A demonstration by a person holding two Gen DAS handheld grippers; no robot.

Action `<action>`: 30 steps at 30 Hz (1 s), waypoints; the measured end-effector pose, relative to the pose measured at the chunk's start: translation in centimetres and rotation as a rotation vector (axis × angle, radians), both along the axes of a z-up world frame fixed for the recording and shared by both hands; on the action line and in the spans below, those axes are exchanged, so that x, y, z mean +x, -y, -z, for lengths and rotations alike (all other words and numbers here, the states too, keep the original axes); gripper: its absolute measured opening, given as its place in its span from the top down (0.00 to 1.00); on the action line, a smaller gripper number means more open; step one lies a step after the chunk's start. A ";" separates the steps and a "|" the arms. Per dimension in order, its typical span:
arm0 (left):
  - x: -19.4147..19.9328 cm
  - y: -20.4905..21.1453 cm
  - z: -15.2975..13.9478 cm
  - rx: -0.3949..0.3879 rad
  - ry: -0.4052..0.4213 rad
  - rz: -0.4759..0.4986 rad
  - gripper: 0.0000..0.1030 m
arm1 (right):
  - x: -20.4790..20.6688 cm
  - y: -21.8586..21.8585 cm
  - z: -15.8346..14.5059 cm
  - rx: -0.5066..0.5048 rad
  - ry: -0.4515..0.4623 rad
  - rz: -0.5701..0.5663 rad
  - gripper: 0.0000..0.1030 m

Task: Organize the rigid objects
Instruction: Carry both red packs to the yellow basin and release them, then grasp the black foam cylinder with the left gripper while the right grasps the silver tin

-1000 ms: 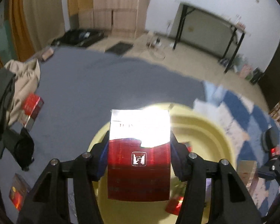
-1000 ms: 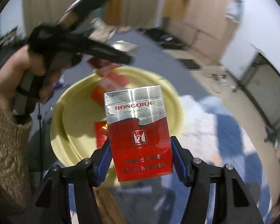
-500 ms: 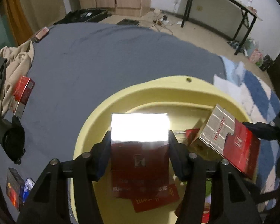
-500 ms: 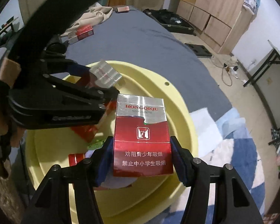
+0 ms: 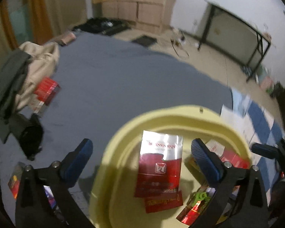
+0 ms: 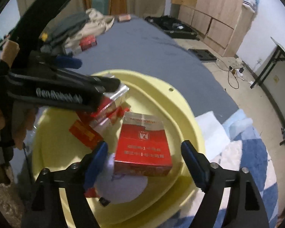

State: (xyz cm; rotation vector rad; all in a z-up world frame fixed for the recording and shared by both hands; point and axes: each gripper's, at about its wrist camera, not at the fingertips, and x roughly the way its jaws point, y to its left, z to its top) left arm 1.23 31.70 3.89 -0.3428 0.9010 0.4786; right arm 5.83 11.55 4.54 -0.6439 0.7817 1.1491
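A yellow basin [image 5: 161, 112] [image 6: 180, 102] on the grey bed cover holds several red and silver cigarette packs. My left gripper [image 5: 140, 150] hangs over it, its jaws opening wide. A pack [image 5: 159, 165] lies loose below, clear of both pads. In the right wrist view my right gripper [image 6: 144, 152] also has its jaws opening. Another pack [image 6: 144, 142] sits between them, tilted in the basin, and neither pad touches it. The left gripper [image 6: 93, 72] crosses that view from the left, above the first pack [image 6: 112, 102].
More red packs lie on the grey cover [image 5: 45, 91] [image 6: 87, 42], beside a heap of clothes [image 5: 28, 66]. A black object [image 5: 30, 134] and a small pack [image 5: 15, 182] lie at lower left. A blue and white cloth [image 6: 247, 152] is to the right. A hand [image 6: 1, 117] holds the left gripper.
Both grippers have opened and let go of their packs, which now lie in the basin. The left gripper has drawn back a little; the right one has stayed over the basin.
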 end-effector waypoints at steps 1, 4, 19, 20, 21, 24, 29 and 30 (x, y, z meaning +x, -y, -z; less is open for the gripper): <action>-0.4 0.1 -0.7 0.001 0.028 -0.004 0.00 | 0.0 0.7 -0.6 0.020 -0.006 0.012 0.13; -1.0 1.6 -3.1 0.001 0.132 0.017 0.00 | -0.1 5.1 -3.9 0.126 -0.004 0.084 0.07; 5.7 22.8 -5.4 -0.030 0.201 0.630 0.00 | -3.2 38.0 -7.3 0.320 0.223 0.787 0.00; 5.8 23.8 -5.3 -0.036 0.198 0.659 0.00 | -2.9 39.1 -6.7 0.306 0.231 0.811 0.00; 6.0 25.4 -5.4 -0.043 0.202 0.697 0.00 | -2.7 39.6 -6.2 0.284 0.224 0.824 0.00; 5.9 29.5 -5.1 -0.053 0.202 0.794 0.00 | -0.9 41.5 -4.7 0.239 0.177 0.894 0.00; 5.9 34.0 -3.4 -0.047 0.140 0.920 0.00 | 2.5 41.5 -1.3 0.114 0.116 0.902 0.00; 6.0 34.7 -2.9 -0.046 0.127 0.932 0.00 | 3.1 41.5 -0.7 0.089 0.096 0.908 0.00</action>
